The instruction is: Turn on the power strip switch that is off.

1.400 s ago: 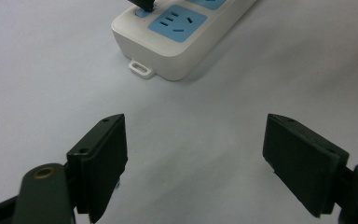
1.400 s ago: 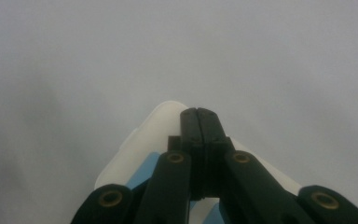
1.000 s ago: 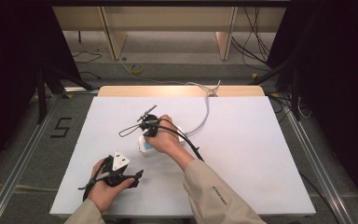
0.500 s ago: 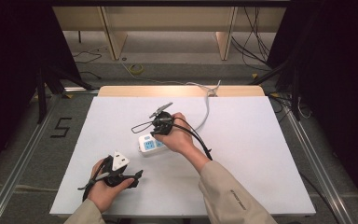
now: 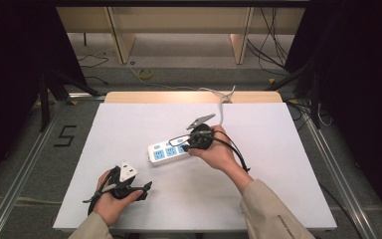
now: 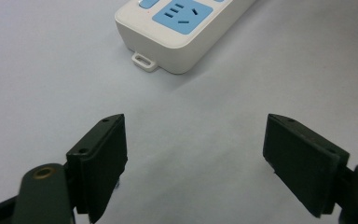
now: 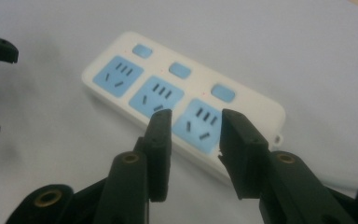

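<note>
A white power strip (image 5: 168,151) with three blue sockets lies flat near the middle of the white table (image 5: 278,164). Its white cable (image 5: 222,102) runs off toward the back edge. My right gripper (image 5: 185,145) hovers over the strip's right end. Seen along its own jaws, the right gripper (image 7: 193,116) has just been opening, and only air lies between the pads above the power strip (image 7: 168,98). My left gripper (image 5: 146,187) rests near the front left, wide open. The left gripper (image 6: 196,126) holds nothing, and the power strip (image 6: 177,28) lies a short way ahead of it.
A wooden strip (image 5: 189,97) borders the table's far edge. Beyond it are wooden legs and loose cables on the floor (image 5: 144,73). Metal rails (image 5: 25,159) run along both sides of the table.
My right hand has moved right and away along the strip, uncovering its sockets. My left hand has stayed put.
</note>
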A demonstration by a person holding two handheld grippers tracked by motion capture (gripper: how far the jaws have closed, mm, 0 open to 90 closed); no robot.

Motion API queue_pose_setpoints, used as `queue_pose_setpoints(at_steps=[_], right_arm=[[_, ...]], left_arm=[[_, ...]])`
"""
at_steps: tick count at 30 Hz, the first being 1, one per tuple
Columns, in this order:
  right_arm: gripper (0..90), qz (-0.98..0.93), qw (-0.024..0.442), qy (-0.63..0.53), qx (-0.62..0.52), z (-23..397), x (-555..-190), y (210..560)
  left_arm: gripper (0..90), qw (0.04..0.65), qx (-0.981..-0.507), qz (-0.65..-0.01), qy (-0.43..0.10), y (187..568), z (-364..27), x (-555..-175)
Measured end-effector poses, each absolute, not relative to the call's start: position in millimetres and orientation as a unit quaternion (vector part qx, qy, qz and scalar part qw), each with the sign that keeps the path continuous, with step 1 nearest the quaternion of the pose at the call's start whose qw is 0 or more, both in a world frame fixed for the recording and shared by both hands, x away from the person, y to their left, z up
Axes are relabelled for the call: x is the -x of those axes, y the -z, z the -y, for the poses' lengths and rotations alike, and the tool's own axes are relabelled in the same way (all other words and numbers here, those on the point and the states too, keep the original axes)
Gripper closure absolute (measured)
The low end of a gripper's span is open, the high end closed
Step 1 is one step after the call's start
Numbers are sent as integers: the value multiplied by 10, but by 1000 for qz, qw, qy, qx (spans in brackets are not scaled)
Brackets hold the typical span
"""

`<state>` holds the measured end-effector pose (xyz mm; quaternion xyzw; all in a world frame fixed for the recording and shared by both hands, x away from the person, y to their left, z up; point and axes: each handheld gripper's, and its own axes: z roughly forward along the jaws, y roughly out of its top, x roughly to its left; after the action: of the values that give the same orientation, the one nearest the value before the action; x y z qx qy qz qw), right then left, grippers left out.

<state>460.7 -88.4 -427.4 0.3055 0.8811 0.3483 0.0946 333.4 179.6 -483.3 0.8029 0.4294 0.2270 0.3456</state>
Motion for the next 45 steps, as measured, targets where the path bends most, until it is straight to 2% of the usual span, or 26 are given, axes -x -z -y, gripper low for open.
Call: queue_pose_setpoints(at_steps=[12,33,45], right_arm=[[591,-861,118,-365,-333,1577,-4366,4275],[530,-835,149,-372,-377,2318,-4014,4432],[456,-820,155,-383,-397,2628,-3831,4569]], left_arm=[[215,340,-805,-431,-225,4840,-1793,-3334],[214,339,-805,-433,-224,4851,-1804,-3341],[213,338,-803,-437,-225,4857,-1821,-3349]])
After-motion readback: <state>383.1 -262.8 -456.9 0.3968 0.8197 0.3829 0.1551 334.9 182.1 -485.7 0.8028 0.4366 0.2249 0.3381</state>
